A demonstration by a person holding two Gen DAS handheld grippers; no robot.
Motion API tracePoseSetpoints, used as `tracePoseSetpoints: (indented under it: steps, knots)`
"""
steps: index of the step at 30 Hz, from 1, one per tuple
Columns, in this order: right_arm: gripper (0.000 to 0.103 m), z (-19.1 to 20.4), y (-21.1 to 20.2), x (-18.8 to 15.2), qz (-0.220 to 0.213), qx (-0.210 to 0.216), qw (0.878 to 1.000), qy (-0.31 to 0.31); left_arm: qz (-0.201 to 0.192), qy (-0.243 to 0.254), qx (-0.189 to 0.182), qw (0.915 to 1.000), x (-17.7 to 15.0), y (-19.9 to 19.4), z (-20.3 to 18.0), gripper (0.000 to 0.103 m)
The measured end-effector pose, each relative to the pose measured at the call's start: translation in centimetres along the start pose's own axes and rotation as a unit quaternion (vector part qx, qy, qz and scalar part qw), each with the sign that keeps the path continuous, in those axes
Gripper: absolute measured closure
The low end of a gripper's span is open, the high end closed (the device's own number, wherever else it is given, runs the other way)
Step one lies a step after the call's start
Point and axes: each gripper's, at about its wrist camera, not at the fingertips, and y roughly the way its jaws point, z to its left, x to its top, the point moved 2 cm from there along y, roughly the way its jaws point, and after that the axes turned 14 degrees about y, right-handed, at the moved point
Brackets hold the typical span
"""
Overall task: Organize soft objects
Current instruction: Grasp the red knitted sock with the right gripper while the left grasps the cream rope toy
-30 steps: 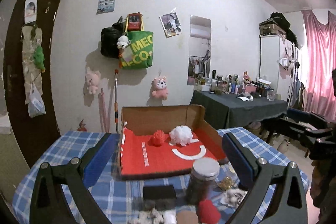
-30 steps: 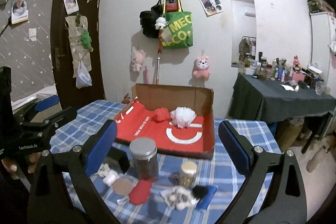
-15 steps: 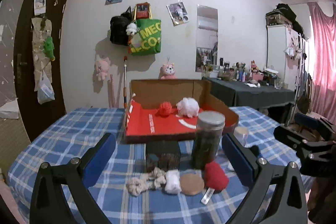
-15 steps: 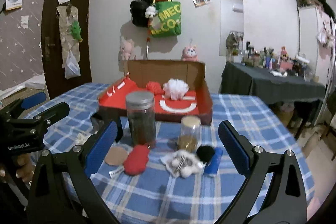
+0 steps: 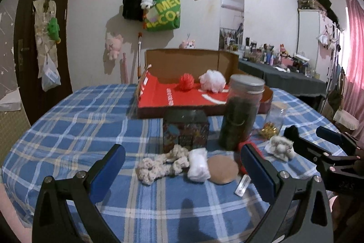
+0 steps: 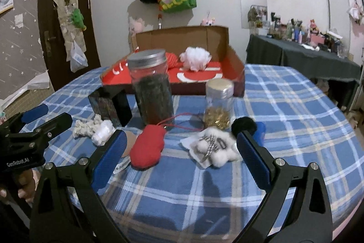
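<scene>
1. Left claw is spread wide at the lower frame, holding nothing, above bare checked surface.
2. Right claw is equally wide and empty.
3. Between the left claw's tips lie a cream scrunchie, white wad and tan pad.
4. Mid-frame for the right claw: red mitten, white fluffy clip.
5. Behind stand two jars.
6. Farthest, the box holds red and white poufs.

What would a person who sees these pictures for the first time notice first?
The open cardboard box with its bright red inside stands at the far side of the blue checked table, holding a red pompom and a white pompom. Nearer, small soft things lie in a row before a tall jar, among them a red mitten. Both hand-held grippers, left and right, hover open above them.
</scene>
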Motion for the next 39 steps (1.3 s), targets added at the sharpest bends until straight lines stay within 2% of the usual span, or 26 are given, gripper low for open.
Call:
tracePoseSetpoints:
  steps: [15,20,21,22,23,24,26,27,28,29,32,39]
  knots:
    - [0.004,1.0,5.8,-1.0,0.087,0.031,0.995,0.028,0.082,0.000,0.007,0.9966,-2.0,4.9,3.2,0.000]
    - [0.005,1.5,6.6,-1.1,0.092,0.026,0.995,0.011,0.105,0.006,-0.001,0.9944,-2.3,6.7,3.5,0.001]
    - [0.007,1.7,6.7,-1.0,0.094,0.028,0.995,0.008,0.110,0.006,-0.004,0.9939,-2.4,7.0,3.5,0.003]
    - [0.012,1.8,6.9,-1.1,0.099,0.030,0.995,0.003,0.114,0.007,-0.010,0.9934,-2.4,7.3,3.5,0.007]
    - [0.026,2.0,7.2,-1.2,0.106,0.030,0.994,-0.001,0.118,0.008,-0.020,0.9928,-2.4,7.6,3.4,0.013]
    - [0.034,2.1,7.5,-1.4,0.115,0.031,0.993,-0.004,0.121,0.009,-0.030,0.9922,-2.5,7.8,3.3,0.017]
    - [0.052,2.3,7.8,-1.7,0.132,0.050,0.990,-0.004,0.127,0.009,-0.057,0.9902,-2.6,8.2,3.0,0.038]
    - [0.062,2.3,7.8,-1.7,0.134,0.059,0.989,-0.004,0.126,0.008,-0.072,0.9893,-2.6,8.3,2.9,0.046]
    - [0.064,2.4,7.7,-1.8,0.137,0.067,0.988,-0.005,0.125,0.005,-0.091,0.9880,-2.7,8.3,2.7,0.059]
    - [0.064,2.6,7.6,-2.0,0.135,0.068,0.988,-0.010,0.122,0.001,-0.108,0.9866,-2.7,8.3,2.5,0.066]
    - [0.066,2.6,7.0,-2.0,0.130,0.079,0.988,-0.007,0.111,0.001,-0.108,0.9879,-2.7,7.6,2.1,0.075]
    - [0.066,1.3,5.3,-1.0,0.109,0.081,0.991,0.010,0.083,-0.010,-0.109,0.9905,-1.6,5.3,2.1,0.076]
